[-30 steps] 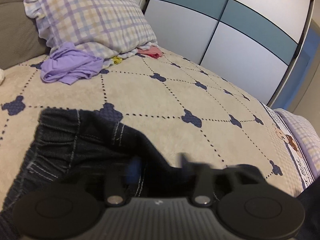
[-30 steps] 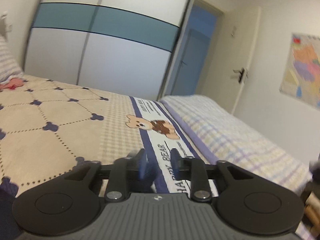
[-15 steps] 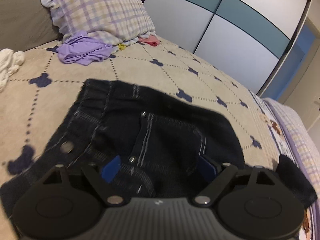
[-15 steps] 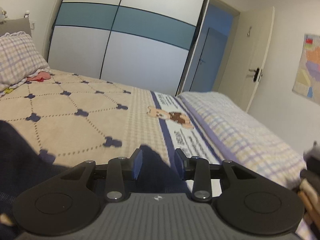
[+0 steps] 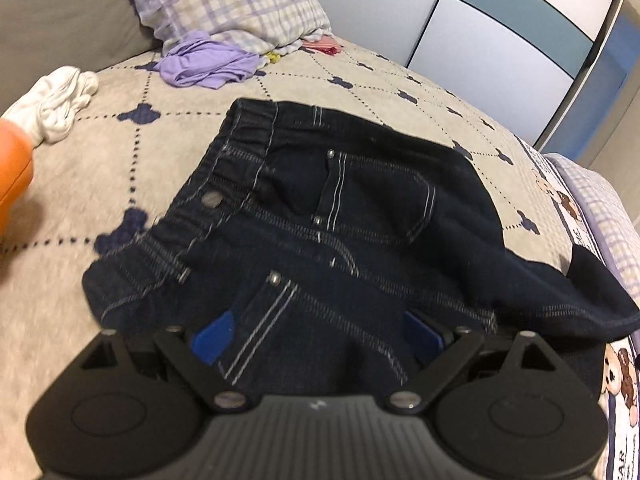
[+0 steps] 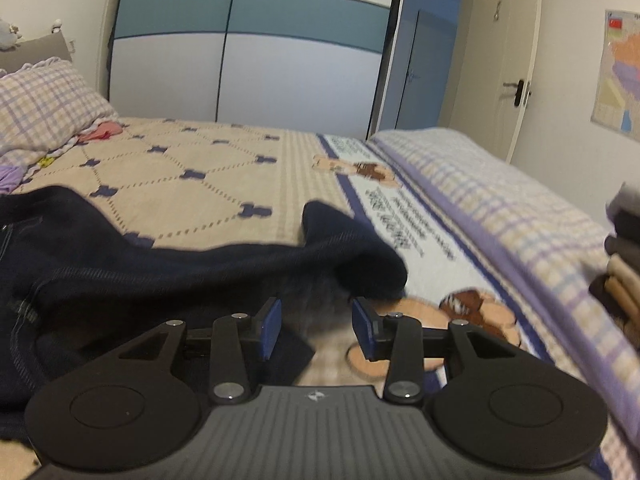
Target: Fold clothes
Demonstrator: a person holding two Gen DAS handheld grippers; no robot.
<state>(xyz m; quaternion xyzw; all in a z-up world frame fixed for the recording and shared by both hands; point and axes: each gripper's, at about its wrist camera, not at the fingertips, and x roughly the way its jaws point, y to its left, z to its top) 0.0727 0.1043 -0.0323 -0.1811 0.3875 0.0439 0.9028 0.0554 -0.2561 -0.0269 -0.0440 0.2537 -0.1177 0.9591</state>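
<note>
Dark denim jeans lie spread on the beige bedspread, elastic waistband at the upper left, legs running off to the right. My left gripper hovers over the hip area. Its jaws are wide and still opening, with the fabric lying loose between the blue pads. In the right wrist view a jeans leg crosses the bed in front of my right gripper. The right jaws are opening too, with only blurred bedspread between the pads.
A checked pillow leans on the grey headboard, with a purple garment, a white one and a pink one nearby. An orange object shows at the left edge. Folded clothes are stacked at the right. A wardrobe stands behind the bed.
The left jaws went from nearly together to wide apart, and the view pulled back to show the whole top of the jeans. The right jaws widened, and the jeans leg came into view.
</note>
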